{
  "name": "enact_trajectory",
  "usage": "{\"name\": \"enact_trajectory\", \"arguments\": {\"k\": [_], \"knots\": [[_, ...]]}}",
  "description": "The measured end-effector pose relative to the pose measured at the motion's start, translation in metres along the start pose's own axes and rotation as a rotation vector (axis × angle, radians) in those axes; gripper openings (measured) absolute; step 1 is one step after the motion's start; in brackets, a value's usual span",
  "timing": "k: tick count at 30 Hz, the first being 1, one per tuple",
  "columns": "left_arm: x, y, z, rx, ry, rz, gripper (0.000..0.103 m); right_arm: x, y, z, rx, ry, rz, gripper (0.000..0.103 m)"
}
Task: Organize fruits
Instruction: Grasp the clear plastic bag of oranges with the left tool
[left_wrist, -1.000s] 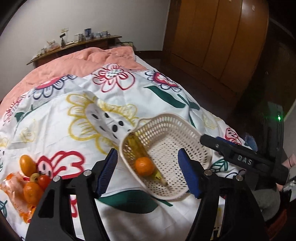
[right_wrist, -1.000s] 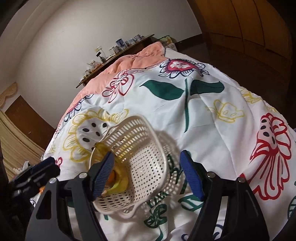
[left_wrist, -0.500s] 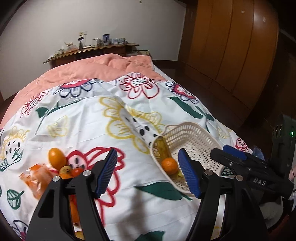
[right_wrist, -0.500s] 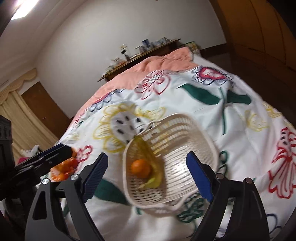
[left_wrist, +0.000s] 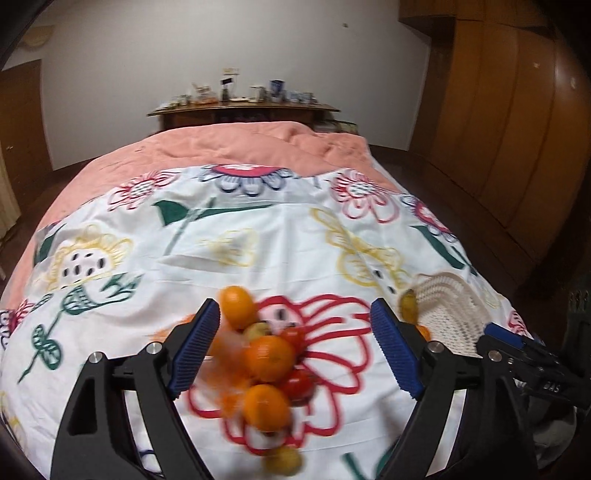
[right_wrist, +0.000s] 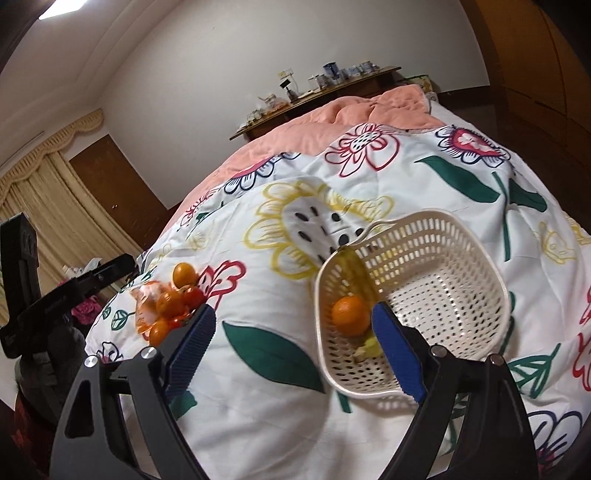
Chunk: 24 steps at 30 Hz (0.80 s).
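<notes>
Several oranges (left_wrist: 269, 357) sit heaped near the bed's (left_wrist: 258, 236) left edge, so my empty left gripper (left_wrist: 301, 349), jaws opening, should straddle just one.

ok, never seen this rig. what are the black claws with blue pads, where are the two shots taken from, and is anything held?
They are two handheld grippers, one in each of a person's hands; no robot arm. Each picture comes from a fisheye camera looking along one gripper's fingers. The left gripper, jaws opening, hangs over a pile of oranges and tomatoes on the floral duvet. The right gripper is open and empty, facing a white plastic basket holding an orange and a banana. Nothing is held.
</notes>
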<state>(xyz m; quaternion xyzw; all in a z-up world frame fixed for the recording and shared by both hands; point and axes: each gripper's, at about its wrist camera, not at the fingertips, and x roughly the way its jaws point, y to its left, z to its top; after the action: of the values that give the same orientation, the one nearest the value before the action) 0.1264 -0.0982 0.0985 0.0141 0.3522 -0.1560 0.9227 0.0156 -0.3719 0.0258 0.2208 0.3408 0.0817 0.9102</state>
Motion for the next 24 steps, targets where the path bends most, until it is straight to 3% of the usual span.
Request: {"name": "enact_trajectory", "arguments": {"k": [4, 8, 24], "knots": [[-0.004, 0.026, 0.001, -0.017, -0.004, 0.04, 0.086, 0.007, 0.009, -0.004, -0.012, 0.037, 0.008, 0.086], [-0.005, 0.04, 0.0, -0.012, -0.009, 0.046, 0.096, 0.01, 0.014, -0.005, -0.018, 0.051, 0.01, 0.086], [0.034, 0.069, -0.026, 0.085, 0.075, 0.086, 0.098, 0.023, 0.038, -0.013, -0.073, 0.102, 0.02, 0.086]]}}
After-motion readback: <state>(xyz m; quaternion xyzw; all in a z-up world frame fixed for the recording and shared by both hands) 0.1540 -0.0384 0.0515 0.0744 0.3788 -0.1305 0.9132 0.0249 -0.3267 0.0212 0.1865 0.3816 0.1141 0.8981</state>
